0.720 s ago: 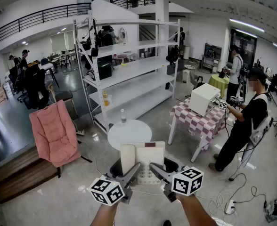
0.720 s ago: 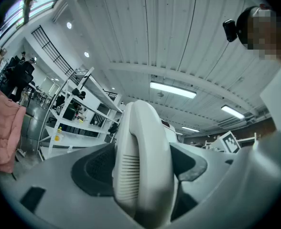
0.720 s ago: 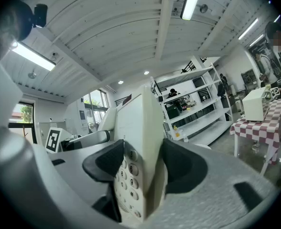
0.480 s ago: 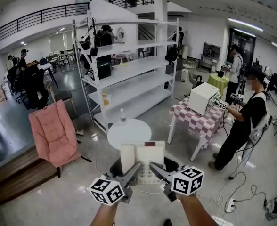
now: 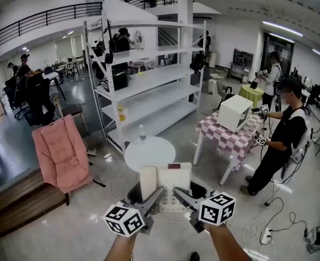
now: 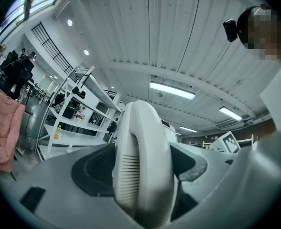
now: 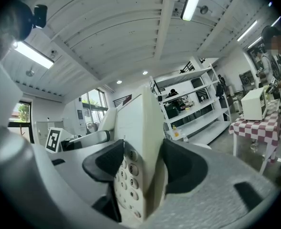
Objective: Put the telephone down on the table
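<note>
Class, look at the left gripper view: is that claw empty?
No, the left claw is shut on the telephone, with the white handset wedged inside it.

Large indoor lab hall, white metal shelving [image 5: 154, 79], mezzanine railing [image 5: 40, 22], floor cables [image 5: 282, 222]

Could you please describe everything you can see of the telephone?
The telephone is an off-white plastic desk set with a keypad and its handset resting on its left side. It is held in the air: the left gripper clamps the handset side, the right gripper the keypad side.
</note>
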